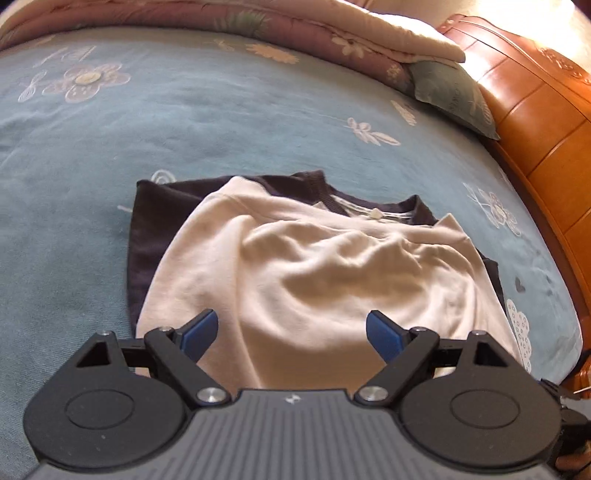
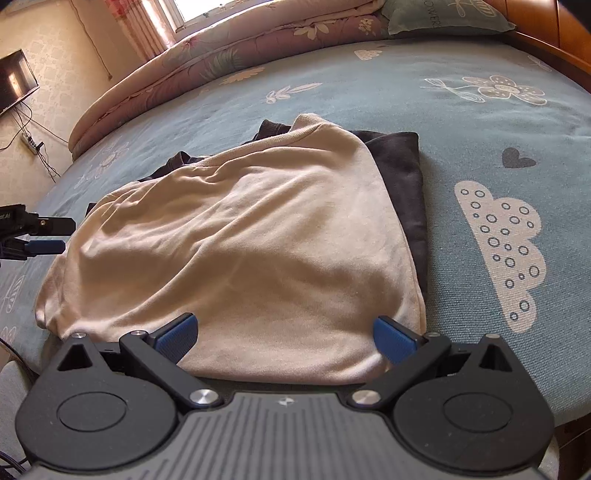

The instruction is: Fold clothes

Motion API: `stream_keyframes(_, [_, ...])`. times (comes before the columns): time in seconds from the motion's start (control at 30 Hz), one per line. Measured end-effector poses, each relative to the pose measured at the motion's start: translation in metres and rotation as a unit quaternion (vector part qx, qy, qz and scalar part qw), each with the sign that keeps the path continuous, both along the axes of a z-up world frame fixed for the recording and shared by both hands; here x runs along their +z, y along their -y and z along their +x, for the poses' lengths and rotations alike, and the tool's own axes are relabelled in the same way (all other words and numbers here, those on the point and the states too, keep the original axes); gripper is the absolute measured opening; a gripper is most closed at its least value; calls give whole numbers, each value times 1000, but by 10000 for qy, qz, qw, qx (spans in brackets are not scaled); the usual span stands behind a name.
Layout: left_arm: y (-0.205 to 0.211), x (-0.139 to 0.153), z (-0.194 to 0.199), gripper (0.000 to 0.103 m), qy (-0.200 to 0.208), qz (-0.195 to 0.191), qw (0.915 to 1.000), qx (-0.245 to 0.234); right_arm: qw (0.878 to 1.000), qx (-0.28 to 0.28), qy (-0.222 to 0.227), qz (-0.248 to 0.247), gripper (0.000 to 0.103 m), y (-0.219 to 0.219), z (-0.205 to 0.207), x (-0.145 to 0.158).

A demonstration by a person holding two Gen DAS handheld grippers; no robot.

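The cream shirt (image 1: 295, 266) lies folded and rumpled near the edge of the bed, on top of a dark navy garment (image 1: 147, 229) that shows along its sides and at its far end. In the right wrist view the cream shirt (image 2: 240, 240) covers most of the navy garment (image 2: 402, 177), which is exposed as a strip along the right side and at the far corners. Both rest on the blue bedsheet (image 1: 184, 122), which carries white flower and cloud prints.

My left claw (image 1: 291, 330) hangs over the near hem of the cream shirt, jaws spread wide, nothing between the blue pads (image 1: 199, 332). My right claw (image 2: 286, 332) is likewise released above the near edge of the shirt, its pads (image 2: 177, 334) apart and clear of the cloth. The left claw also shows at the left border of the right wrist view (image 2: 48, 236).

Beyond the clothes, a rolled floral quilt (image 1: 221, 22) lies along the far side of the bed, with a green pillow (image 1: 454, 96) beside it against the wooden headboard (image 1: 535, 122). A television (image 2: 14, 81) hangs on the wall.
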State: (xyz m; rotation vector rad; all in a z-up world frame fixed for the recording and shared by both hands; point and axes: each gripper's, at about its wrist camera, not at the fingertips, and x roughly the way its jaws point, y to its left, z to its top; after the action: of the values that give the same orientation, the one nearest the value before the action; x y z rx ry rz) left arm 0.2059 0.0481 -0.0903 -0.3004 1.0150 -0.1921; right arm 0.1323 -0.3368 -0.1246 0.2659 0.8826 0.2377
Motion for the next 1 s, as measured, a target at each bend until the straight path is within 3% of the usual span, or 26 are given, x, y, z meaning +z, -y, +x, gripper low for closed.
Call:
stream_keyframes(0.07, [-8,-13,4,86,-293,-47,9995,60,10000,8,11,3,103,0,-1,0])
stream_keyframes(0.3, [-9,16,-31,87,-184,-76,9995,-231,9999,-42,32,109,103,3,-2,-1])
stream_keyframes(0.47, [-27,27,-50,87,-151,-10,9999,-8,9999,-81,-32,96,103,2,-3,1])
stream_keyframes(0.67, [-58,21,-66,86,-143,19,9998,-168,9995,-189,-204,120,103,-3,-9,9])
stream_keyframes(0.83, [-84,-10,-76,86,-276,-516,9973,-438,9998,-53,-178,-67,103,-16,-15,23])
stream_keyframes(1.0, [-90,-24,-77,85,-16,-1008,9916,-810,9995,-110,-162,-249,103,-30,-14,35])
